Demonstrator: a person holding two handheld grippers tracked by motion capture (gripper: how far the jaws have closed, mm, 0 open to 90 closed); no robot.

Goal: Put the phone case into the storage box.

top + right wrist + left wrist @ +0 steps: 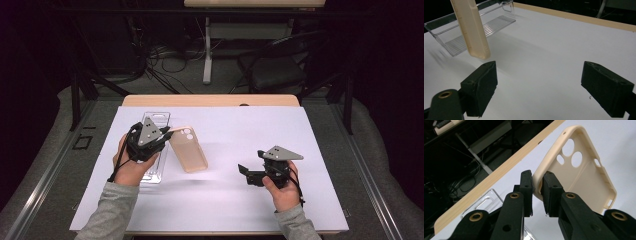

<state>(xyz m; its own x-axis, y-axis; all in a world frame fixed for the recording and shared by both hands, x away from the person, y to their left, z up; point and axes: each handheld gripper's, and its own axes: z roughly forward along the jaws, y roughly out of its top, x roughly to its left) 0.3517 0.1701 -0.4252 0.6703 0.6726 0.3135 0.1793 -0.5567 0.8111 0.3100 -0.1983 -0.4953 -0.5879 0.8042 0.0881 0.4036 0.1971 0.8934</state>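
The left gripper [161,136] clamps the rim of the beige case [188,149] at its camera-hole end, holding it lifted and tilted above the table [240,130]. At the case's 9 o'clock lies a clear tray [155,172]. At its 4 o'clock, well apart, the right gripper [243,174] hangs released, jaws wide.

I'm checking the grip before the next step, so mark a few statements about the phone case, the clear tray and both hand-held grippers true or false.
1. The left hand-held gripper pinches the rim of the beige phone case. True.
2. The right hand-held gripper holds the clear tray. False: its jaws stand wide apart with nothing between them.
3. The phone case lies inside the tray. False: it is held beside it.
4. The tray sits on the white table. True.
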